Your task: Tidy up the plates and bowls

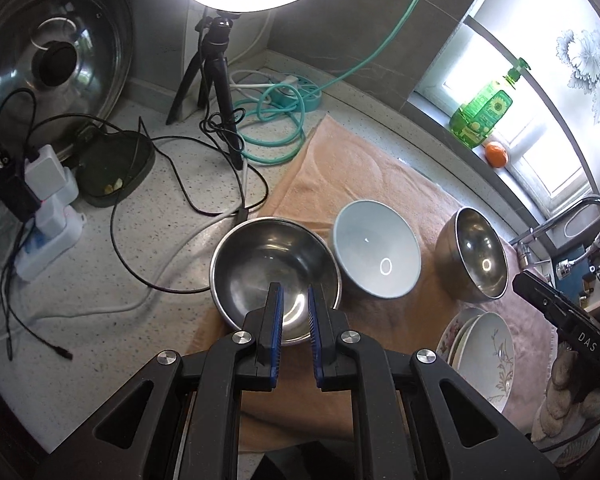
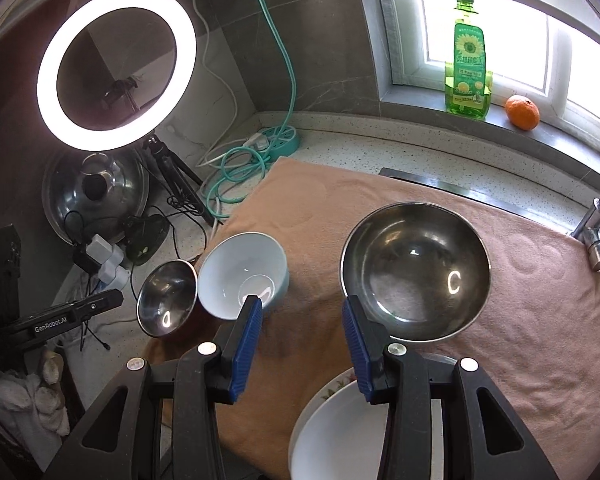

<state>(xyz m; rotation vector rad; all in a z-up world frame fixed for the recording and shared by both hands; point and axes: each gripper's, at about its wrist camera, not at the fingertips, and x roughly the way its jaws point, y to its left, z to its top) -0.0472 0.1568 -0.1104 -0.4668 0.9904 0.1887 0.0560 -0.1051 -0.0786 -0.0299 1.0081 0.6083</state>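
Observation:
Three bowls sit in a row on a peach towel (image 1: 340,168): a steel bowl (image 1: 274,272), a pale blue bowl (image 1: 376,250) and a second steel bowl (image 1: 474,256). Floral plates (image 1: 482,356) are stacked at the towel's near right. My left gripper (image 1: 295,294) hovers over the near rim of the left steel bowl, jaws slightly apart, holding nothing. My right gripper (image 2: 300,312) is open and empty above the towel (image 2: 520,300), between the blue bowl (image 2: 244,274) and the large steel bowl (image 2: 416,274), over the white plate (image 2: 340,436). The smaller steel bowl (image 2: 166,298) lies left.
A ring light on a tripod (image 1: 216,80), cables (image 1: 160,208), chargers (image 1: 48,200), a pot lid (image 1: 52,64) and a teal hose (image 1: 276,120) crowd the counter's left. A soap bottle (image 2: 466,64) and an orange (image 2: 522,112) sit on the sill. A faucet (image 2: 598,216) stands right.

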